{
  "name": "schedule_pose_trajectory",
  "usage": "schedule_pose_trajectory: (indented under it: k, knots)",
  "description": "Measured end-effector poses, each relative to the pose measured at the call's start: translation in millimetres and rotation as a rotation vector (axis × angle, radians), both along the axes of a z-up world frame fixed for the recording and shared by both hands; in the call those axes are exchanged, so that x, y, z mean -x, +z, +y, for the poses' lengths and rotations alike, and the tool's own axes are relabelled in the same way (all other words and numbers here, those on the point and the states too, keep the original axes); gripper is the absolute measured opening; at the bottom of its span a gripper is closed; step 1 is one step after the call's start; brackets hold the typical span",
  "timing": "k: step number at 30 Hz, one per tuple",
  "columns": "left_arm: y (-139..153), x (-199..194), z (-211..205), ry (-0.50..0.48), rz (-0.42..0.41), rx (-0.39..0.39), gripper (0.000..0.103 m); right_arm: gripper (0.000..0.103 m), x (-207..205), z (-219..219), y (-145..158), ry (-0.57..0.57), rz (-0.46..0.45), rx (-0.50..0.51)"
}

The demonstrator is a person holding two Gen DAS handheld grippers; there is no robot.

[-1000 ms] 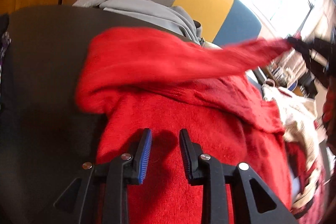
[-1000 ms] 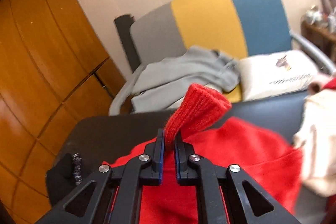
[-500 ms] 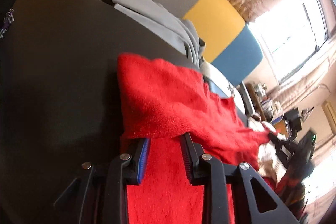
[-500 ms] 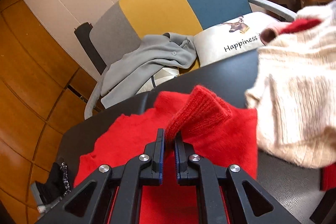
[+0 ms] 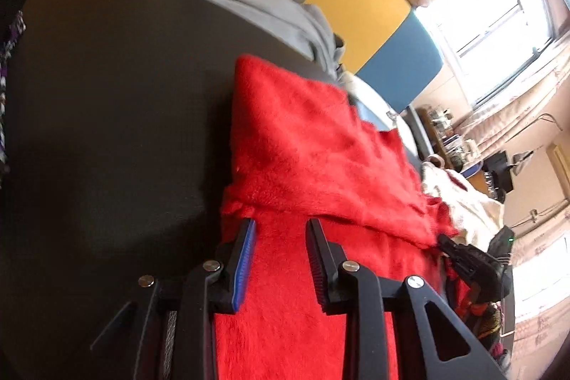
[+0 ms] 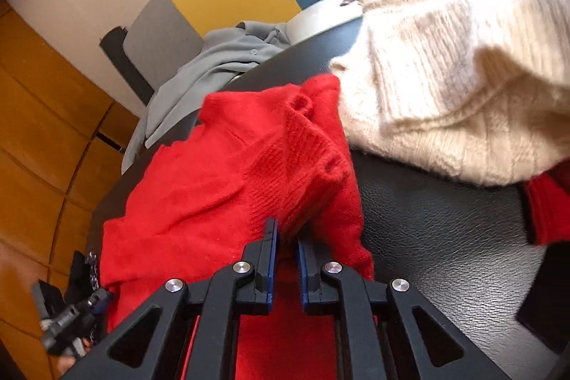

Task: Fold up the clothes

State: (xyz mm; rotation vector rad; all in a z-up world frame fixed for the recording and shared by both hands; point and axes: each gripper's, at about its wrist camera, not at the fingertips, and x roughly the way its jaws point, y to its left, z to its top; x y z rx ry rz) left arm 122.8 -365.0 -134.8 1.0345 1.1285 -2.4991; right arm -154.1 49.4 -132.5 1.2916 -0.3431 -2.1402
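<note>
Red sweater (image 5: 313, 159) lies part-folded mid-frame, its cuff (image 6: 302, 173) pinched in my right gripper (image 6: 285, 237), my left gripper (image 5: 281, 230) wide and empty, cream knit (image 6: 445, 66) unfolded upper right.

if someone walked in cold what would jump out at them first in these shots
The fluffy bright red knit sweater dominates, spread across the dark leather-look table with a sleeve folded over its body. The right gripper pinches the ribbed red cuff between nearly closed jaws, while the left gripper sits open over the sweater. A bulky cream ribbed knit sweater lies heaped just to the right.
</note>
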Motion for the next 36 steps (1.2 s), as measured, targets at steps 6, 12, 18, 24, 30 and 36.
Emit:
schedule_pose_trajectory:
  k: [6, 12, 18, 24, 30, 36]
  knots:
    - [25.9, 5.9, -12.1, 0.022, 0.033, 0.083, 0.029, 0.02, -11.8, -20.0, 35.9, 0.075, 0.177, -0.132]
    - [30.3, 40.0, 4.4, -0.06, 0.025, 0.143, 0.029, 0.022, -25.1, -106.5, 55.5, 0.421, 0.284, -0.17]
    - [25.1, 80.8, 35.8, -0.204, -0.014, 0.247, 0.029, 0.028, -22.6, -190.3, 26.9, 0.622, 0.275, -0.281]
    - [-4.1, 95.6, 61.0, -0.333, -0.101, 0.341, 0.029, 0.044, -20.5, -215.1, 2.0, 0.691, 0.246, -0.371]
    - [-14.8, 81.7, 69.6, -0.386, -0.106, 0.413, 0.027, 0.003, 7.1, -195.5, 6.5, 0.547, 0.213, -0.299]
    - [-12.7, 75.5, 82.5, -0.412, -0.13, 0.481, 0.027, 0.0, 29.0, -184.3, -11.6, 0.428, 0.223, -0.345]
